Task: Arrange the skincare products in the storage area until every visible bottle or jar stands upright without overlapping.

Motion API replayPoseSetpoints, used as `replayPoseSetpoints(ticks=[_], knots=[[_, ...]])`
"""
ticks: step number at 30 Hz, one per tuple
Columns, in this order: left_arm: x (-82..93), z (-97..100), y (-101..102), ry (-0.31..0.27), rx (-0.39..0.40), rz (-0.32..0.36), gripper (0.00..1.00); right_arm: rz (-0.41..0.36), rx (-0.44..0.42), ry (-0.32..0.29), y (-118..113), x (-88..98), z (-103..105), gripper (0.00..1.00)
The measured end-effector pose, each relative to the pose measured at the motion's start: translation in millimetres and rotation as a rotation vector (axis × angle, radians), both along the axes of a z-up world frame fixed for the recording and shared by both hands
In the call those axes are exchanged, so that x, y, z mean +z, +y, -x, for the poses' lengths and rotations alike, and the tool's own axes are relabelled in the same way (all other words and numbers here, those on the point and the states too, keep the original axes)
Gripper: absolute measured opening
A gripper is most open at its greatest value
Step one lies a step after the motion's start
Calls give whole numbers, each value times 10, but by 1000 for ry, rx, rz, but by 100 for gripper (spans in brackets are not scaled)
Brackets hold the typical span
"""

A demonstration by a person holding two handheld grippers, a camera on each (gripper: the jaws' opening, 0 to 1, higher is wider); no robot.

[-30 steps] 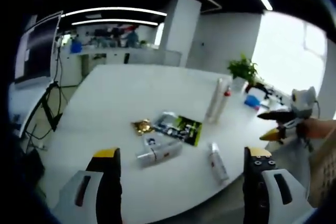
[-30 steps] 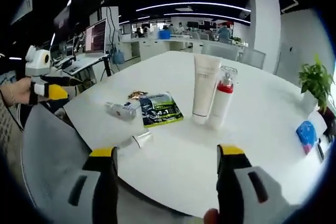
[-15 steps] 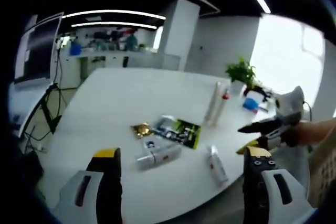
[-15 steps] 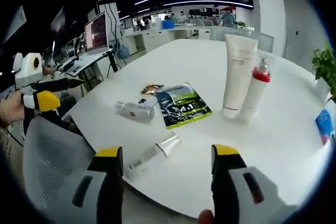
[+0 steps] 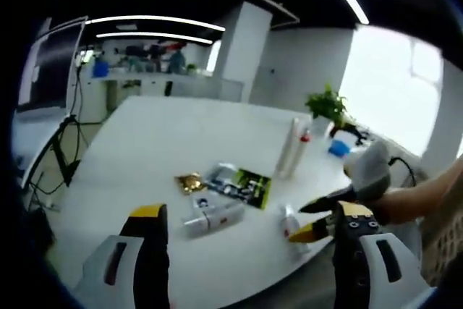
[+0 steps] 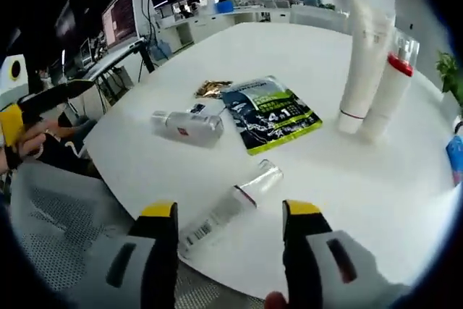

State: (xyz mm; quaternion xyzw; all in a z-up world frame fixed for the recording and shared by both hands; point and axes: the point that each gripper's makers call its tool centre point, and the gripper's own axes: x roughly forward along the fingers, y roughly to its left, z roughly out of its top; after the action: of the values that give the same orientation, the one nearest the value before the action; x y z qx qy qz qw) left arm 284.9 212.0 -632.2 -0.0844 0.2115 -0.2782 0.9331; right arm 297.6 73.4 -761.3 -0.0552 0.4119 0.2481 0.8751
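The right claw (image 6: 230, 215) is open wide and empty, low over the near edge of the white worktop (image 6: 289, 48). Between its jaws, just ahead, lies a clear bottle (image 6: 230, 208) on its side, very near that edge. The left claw (image 5: 247, 222) is also wide and holds nothing; it hangs farther back from the worktop.

Other products: a silver bottle (image 6: 187, 125) lies flat beside a green sachet (image 6: 271, 113), with a small gold packet (image 6: 210, 89) touching the sachet's far corner. A white tube (image 6: 365, 56) and a red-capped bottle (image 6: 391, 85) already stand upright, side by side at the far right. So I judge the task is in its early part: two bottles are not yet upright.

The next move seems to be a grasp of the clear bottle. The risks I see:
- The bottle is round and lies close to the edge, so a jaw that touches it off-centre may roll it off the worktop.
- It looks slim and smooth, so it may slip or turn in the jaws when it is raised.
- When set down on its narrow base it may tip again if it is let go while tilted.
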Motion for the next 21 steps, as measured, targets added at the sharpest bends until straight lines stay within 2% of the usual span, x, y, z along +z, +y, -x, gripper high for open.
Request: replayPoseSetpoints(ticks=[7,15,21], knots=[[-4,4,-9,4,-12,14,92,77,35,1,-54,-70,-11,47],[-18,-5,-7,8,-16,19,92,172,89,-11,-219,-124,-19,29],[-32,-13,4,10,-12,17,91,215,178,-28,-232,-150,-15,22]])
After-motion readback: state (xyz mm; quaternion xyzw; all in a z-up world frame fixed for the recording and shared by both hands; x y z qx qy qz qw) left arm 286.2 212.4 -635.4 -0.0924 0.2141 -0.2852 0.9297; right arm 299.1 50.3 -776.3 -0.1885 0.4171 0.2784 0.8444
